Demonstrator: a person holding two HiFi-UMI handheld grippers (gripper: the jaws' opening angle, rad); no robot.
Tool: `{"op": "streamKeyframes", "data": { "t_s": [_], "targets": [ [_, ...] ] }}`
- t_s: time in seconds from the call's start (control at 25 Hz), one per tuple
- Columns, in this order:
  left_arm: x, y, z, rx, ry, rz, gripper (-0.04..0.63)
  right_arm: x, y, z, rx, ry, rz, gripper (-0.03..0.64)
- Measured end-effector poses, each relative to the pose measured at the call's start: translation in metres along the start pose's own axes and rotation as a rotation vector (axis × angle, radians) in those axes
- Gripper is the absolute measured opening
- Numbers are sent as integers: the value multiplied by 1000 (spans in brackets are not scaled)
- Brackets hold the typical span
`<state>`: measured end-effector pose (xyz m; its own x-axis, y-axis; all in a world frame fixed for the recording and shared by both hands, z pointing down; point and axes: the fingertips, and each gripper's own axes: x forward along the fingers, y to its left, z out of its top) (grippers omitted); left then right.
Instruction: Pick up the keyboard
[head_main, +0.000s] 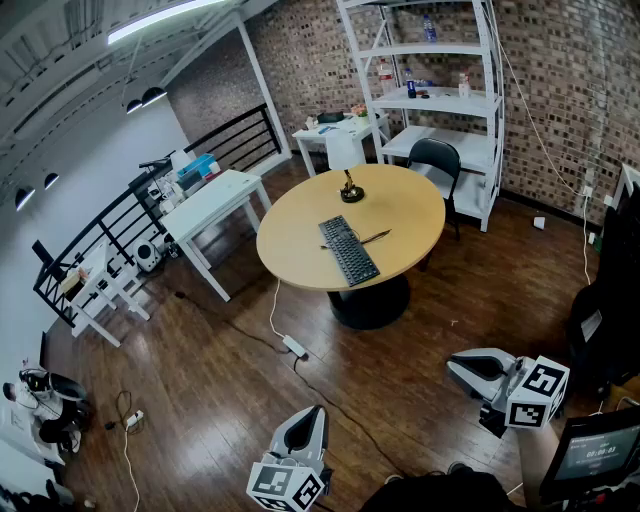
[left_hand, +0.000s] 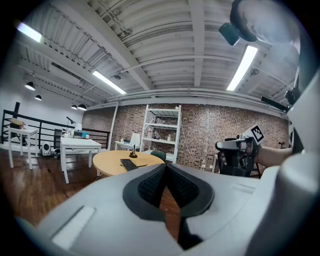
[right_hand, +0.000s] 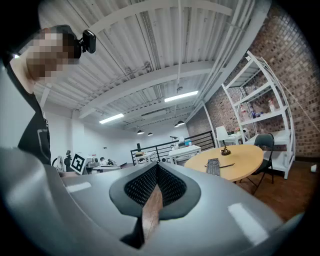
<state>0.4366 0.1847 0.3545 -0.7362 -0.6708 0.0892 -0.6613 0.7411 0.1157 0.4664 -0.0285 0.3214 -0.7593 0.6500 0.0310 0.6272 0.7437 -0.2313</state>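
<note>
We see the keyboard (head_main: 349, 250) lying untouched on the round counter (head_main: 290, 235) near the middle of the frame. Our left gripper (head_main: 311, 415) at bottom centre and right gripper (head_main: 458, 367) at lower right hover over the floor (head_main: 220, 380), well apart from it, fingers pressed together on nothing

Head view: high, facing steeply down, well back from the round tabletop (head_main: 300, 240). Left gripper view: low, level along the left claw (left_hand: 166, 166), tabletop distant. Right gripper view: same along the right claw (right_hand: 157, 165). Shared: tabletop, keyboard (head_main: 348, 250), brick wall (head_main: 560, 90); seemingly each other's marker cube (right_hand: 77, 162).
</note>
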Motion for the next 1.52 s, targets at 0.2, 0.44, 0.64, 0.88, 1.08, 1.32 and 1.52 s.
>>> {"op": "streamKeyframes", "data": {
  "t_s": [0.2,0.44,0.64,0.88,1.08,1.32,1.52],
  "targets": [
    [-9,34,5,-8,-25,-21,35,28,13,-7,-2,5,-28,2],
    [1,53,4,-4,-31,-54,35,56,11,-20,6,36,-35,2],
    [23,70,6,-10,-33,-41,35,83,-5,-16,9,32,-7,2],
    [65,90,17,-2,-33,-1,35,119,-49,-3,8,24,33,2],
    [121,101,25,21,-22,26,35,141,-106,10,13,20,63,2],
    [184,115,46,72,3,44,35,167,-160,33,9,5,90,2],
    [236,123,47,69,35,55,35,178,-206,43,23,-4,95,2]
  ]
}}
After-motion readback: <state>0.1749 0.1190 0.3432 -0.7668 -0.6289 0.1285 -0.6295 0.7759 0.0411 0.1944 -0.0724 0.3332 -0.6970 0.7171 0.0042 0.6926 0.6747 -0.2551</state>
